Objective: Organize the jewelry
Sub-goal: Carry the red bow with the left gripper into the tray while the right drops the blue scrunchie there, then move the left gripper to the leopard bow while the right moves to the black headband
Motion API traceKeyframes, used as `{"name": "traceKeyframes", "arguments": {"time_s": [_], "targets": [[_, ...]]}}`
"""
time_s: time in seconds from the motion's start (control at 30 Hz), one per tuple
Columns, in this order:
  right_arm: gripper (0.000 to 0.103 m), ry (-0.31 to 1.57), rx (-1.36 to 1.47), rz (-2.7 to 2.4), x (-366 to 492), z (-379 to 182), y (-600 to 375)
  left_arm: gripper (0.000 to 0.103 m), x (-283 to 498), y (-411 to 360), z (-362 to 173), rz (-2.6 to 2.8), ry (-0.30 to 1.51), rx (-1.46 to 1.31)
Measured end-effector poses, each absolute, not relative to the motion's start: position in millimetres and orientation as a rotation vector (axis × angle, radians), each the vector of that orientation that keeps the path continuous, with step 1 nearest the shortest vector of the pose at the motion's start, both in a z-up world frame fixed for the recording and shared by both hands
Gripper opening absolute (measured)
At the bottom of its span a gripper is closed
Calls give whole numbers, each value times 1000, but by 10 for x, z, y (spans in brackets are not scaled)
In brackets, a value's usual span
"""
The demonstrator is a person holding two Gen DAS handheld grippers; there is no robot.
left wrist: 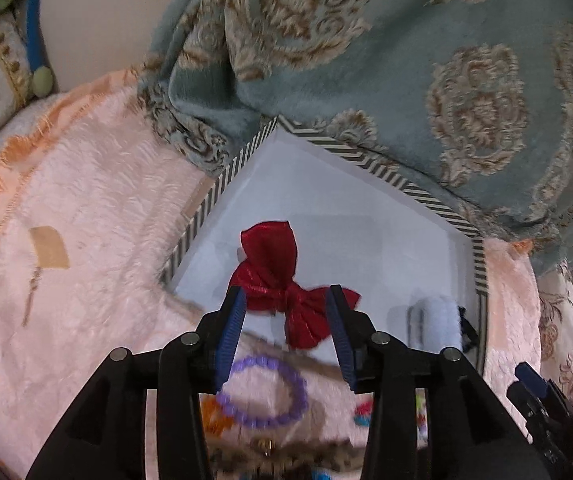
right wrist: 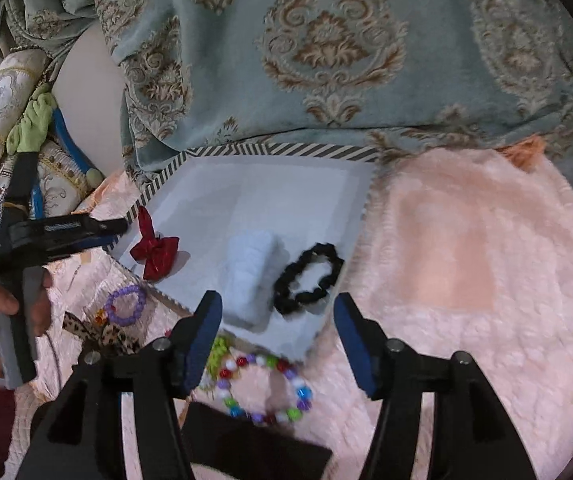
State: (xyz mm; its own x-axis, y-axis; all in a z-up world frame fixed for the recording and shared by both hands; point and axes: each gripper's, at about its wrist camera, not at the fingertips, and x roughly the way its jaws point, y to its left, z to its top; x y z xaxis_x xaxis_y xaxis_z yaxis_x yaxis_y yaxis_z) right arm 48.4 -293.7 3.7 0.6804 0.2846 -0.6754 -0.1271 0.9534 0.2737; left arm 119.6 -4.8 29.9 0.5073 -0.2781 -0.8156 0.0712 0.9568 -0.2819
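Box: a shallow white box (right wrist: pixel 270 196) with a black-and-white striped rim lay on a pink plush blanket (right wrist: pixel 466 264), its far edge against a blue-green damask cloth (right wrist: pixel 326 60).
Red bow: a shiny red bow (left wrist: pixel 282 280) lay inside the box near its left edge, seen between the left gripper's fingers.
Pale blue item: a fluffy pale blue piece (right wrist: pixel 248 276) lay inside the box, towards the middle.
Black scrunchie: a black scrunchie (right wrist: pixel 308 278) lay inside the box, just beside the pale blue piece.
Purple bracelet: a purple bead bracelet (left wrist: pixel 264 392) lay on the blanket, outside the box, near its front-left edge.
Multicolour bracelet: a multicoloured bead bracelet (right wrist: pixel 264 388) lay on the blanket before the box.
Leopard bow: a leopard-print bow (right wrist: pixel 102 334) lay on the blanket, beside the purple bracelet.
Left gripper: left gripper (left wrist: pixel 288 312) had its jaws spread apart, nothing held, above the box's near edge.
Right gripper: right gripper (right wrist: pixel 276 320) had its jaws parted wide, nothing held, above the box's near corner.
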Motion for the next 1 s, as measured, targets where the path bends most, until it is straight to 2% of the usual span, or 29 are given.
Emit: {"name": "traceKeyframes", "arguments": {"time_s": [0.23,0.4,1.0], "targets": [[61,764,197,193,126,169,-2860,24,621,-17,551,-202,958,-162],[66,753,216,181,-84,226,-2780,24,252,-25,657,-181,917,-112],[77,747,153,189,-683,320,-2537,24,-530,-37,667,-165,864,-66]]}}
